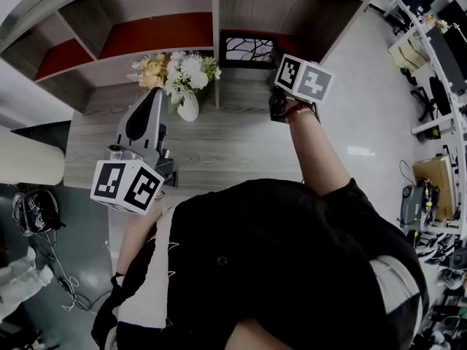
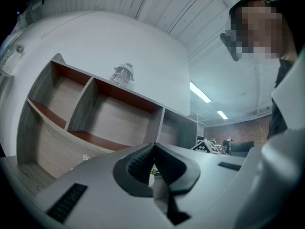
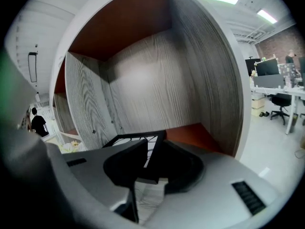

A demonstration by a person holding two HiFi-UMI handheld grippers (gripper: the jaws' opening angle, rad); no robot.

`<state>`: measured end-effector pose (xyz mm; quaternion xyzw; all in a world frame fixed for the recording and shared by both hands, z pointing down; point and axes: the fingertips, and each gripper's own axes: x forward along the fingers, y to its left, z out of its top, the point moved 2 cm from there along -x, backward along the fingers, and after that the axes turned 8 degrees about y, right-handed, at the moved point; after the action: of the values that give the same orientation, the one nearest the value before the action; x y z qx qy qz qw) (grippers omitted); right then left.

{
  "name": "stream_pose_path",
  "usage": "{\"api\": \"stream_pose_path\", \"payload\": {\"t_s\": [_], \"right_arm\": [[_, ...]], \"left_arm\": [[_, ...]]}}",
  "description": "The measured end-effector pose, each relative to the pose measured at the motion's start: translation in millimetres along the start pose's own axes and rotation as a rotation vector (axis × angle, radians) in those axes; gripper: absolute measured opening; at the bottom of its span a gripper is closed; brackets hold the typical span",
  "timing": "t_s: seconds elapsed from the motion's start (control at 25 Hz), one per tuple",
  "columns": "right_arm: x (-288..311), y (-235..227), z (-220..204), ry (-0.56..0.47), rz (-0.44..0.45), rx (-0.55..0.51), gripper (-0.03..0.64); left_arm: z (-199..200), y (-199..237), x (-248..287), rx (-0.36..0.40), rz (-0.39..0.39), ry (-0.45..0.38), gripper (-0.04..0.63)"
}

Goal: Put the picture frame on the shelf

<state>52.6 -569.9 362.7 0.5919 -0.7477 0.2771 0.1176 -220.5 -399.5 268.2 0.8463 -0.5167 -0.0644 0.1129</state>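
The picture frame (image 1: 248, 49), black with a white branching pattern, stands upright in the shelf (image 1: 215, 20) compartment just right of the middle divider. My right gripper (image 1: 276, 86) reaches in at the frame's right side. In the right gripper view the frame (image 3: 131, 138) has its right edge between the jaws of my right gripper (image 3: 155, 141), which stands open around it, the pads not pressing. My left gripper (image 1: 155, 92) hovers over the wooden table (image 1: 219, 144) at the left. It is shut and empty, and its tips meet in the left gripper view (image 2: 153, 146).
A white vase (image 1: 187, 104) with pale flowers (image 1: 182, 71) stands on the table beside the divider, between the two grippers. A glass jar (image 2: 123, 74) sits on top of the shelf. Office desks and chairs (image 1: 438, 64) fill the right side of the room.
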Motion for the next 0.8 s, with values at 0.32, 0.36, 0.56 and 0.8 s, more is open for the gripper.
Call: {"api": "stream_pose_path", "payload": {"t_s": [0.32, 0.36, 0.56, 0.8], "right_arm": [[-25.9, 27.4, -6.3, 0.029, 0.149, -0.05, 0.143], [-29.9, 31.0, -10.7, 0.041, 0.163, -0.066, 0.143], [-56.8, 36.5, -32.3, 0.039, 0.185, -0.068, 0.057], [-95.3, 47.7, -56.3, -0.016, 0.225, -0.024, 0.005]], "left_arm": [[-0.8, -4.3, 5.1, -0.003, -0.048, 0.014, 0.011], [-1.3, -5.8, 6.3, -0.005, -0.057, 0.015, 0.011], [-6.1, -20.5, 11.3, 0.005, -0.118, 0.034, 0.011], [-18.1, -38.9, 9.1, 0.024, -0.172, 0.054, 0.011]]}}
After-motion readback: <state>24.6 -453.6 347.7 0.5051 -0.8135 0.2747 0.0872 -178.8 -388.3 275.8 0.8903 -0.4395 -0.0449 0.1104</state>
